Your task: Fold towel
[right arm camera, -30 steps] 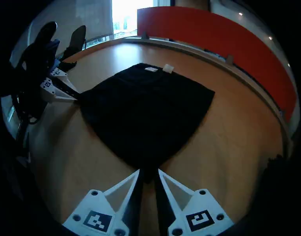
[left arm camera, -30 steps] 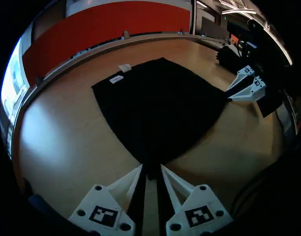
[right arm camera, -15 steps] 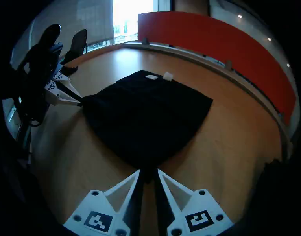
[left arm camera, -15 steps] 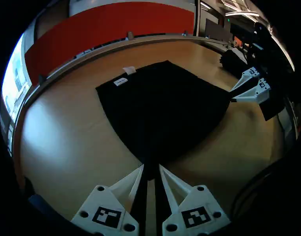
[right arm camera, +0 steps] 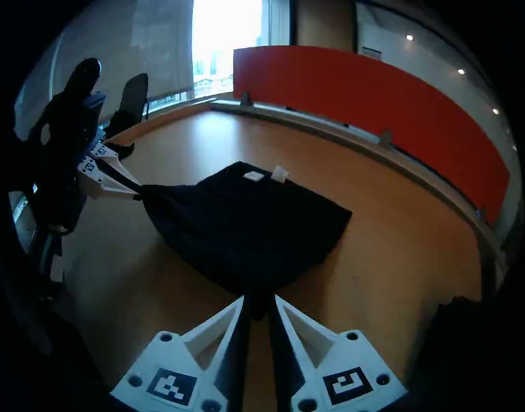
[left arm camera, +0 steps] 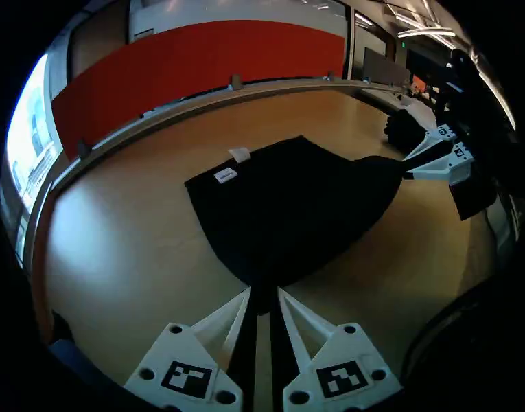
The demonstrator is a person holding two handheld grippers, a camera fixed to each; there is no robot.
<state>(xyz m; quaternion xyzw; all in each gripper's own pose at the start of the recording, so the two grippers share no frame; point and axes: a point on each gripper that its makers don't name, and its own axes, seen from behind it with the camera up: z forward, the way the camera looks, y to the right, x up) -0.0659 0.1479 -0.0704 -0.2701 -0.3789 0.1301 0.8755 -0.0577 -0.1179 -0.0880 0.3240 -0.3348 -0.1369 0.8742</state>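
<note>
The white plastic left gripper and the white plastic right gripper each point forward, well apart, with both fingers pinched on a raised corner of the black cloth towel.

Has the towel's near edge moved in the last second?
Yes. Held by the left gripper and right gripper, the near edge of the black towel has risen off the wooden table and moved toward its white tags and the red partition.

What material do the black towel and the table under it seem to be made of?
Black towel: probably soft, matte woven fabric; it sags and bunches at its raised corners and gives no shine.
Table: wood or wood-look laminate, smooth with a slight sheen; pale light reflects off it.
</note>
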